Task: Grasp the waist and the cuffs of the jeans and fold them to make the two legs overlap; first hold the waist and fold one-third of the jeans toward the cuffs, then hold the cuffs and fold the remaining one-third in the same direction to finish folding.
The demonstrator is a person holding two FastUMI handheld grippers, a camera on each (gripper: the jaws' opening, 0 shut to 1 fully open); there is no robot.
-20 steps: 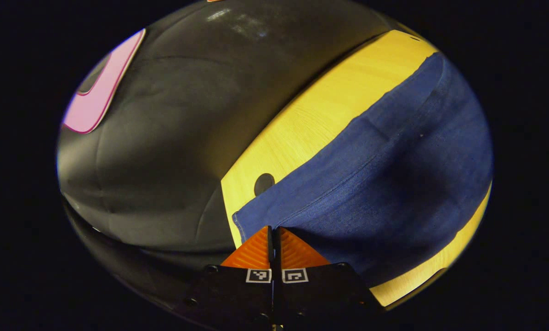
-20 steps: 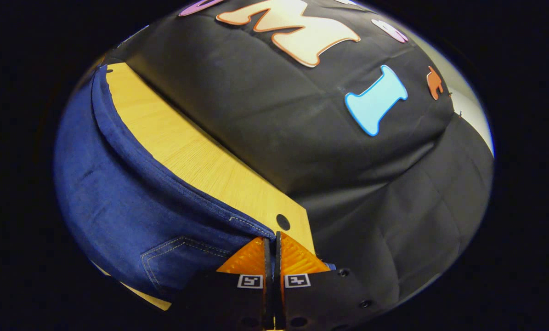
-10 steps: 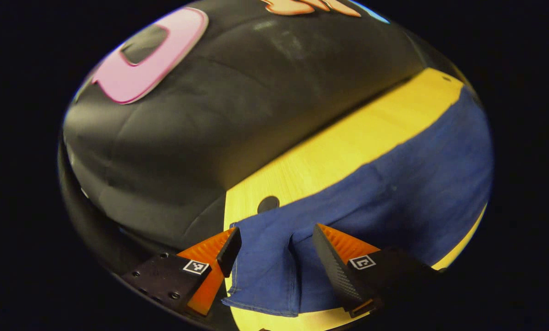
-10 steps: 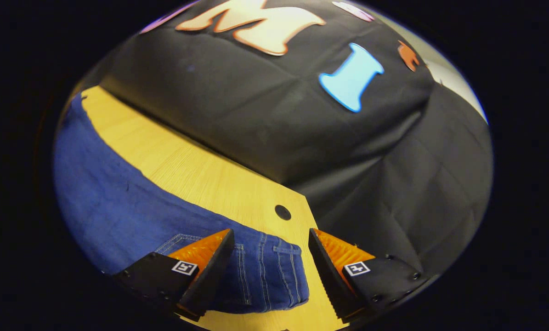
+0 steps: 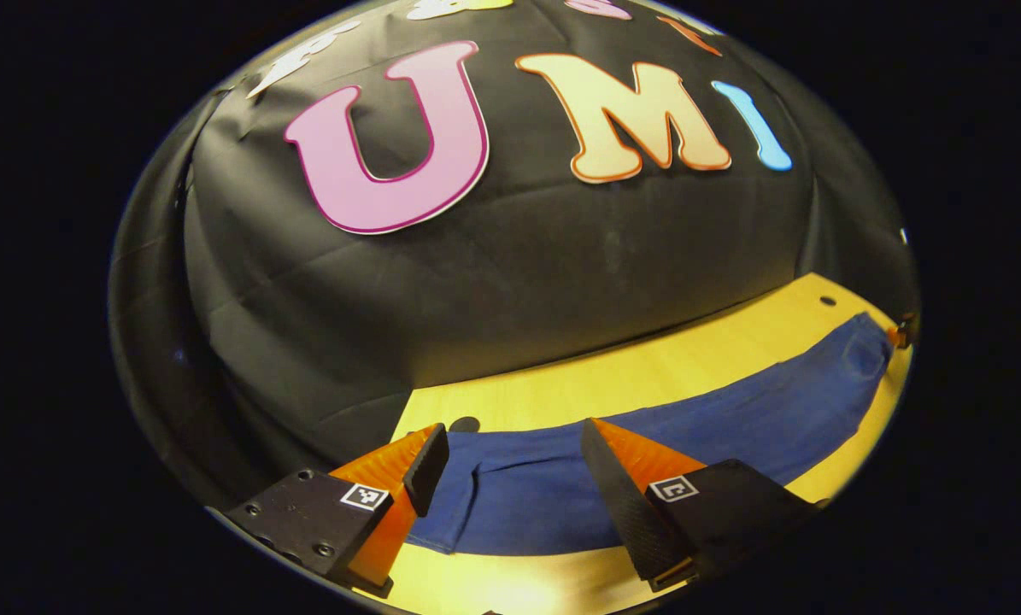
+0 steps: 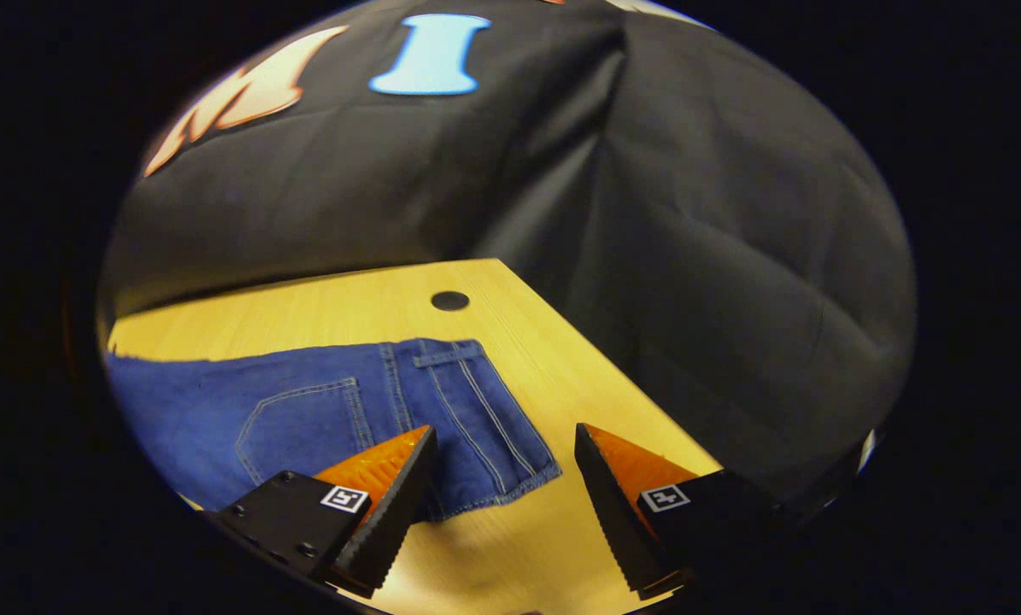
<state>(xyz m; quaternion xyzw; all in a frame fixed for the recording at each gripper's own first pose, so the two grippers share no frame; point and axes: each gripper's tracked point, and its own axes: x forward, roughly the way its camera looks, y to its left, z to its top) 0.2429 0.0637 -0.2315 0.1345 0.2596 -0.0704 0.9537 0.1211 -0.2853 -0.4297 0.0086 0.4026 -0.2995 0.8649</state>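
The blue jeans [image 5: 689, 431] lie flat on the wooden table [image 5: 647, 371], folded lengthwise into one long strip with the legs overlapping. In the left gripper view the cuff end [image 5: 476, 504] rests below my left gripper [image 5: 510, 448], which is open and lifted off the cloth. In the right gripper view the waist end [image 6: 467, 410], with a back pocket [image 6: 305, 427] and belt loops, lies on the table [image 6: 339, 307]. My right gripper [image 6: 504, 448] hangs open just above the waistband corner, touching nothing.
A round hole [image 6: 450, 301] sits near the table's far right corner, another hole [image 5: 464, 424] by the cuff end. The black cloth wall [image 5: 493, 273] rises right behind the table's far edge. Bare wood [image 6: 510, 547] shows in front of the waist.
Both grippers were shut on the jeans' ends a second ago. They opened, let the cloth drop flat, and have since lifted and drawn back from it.
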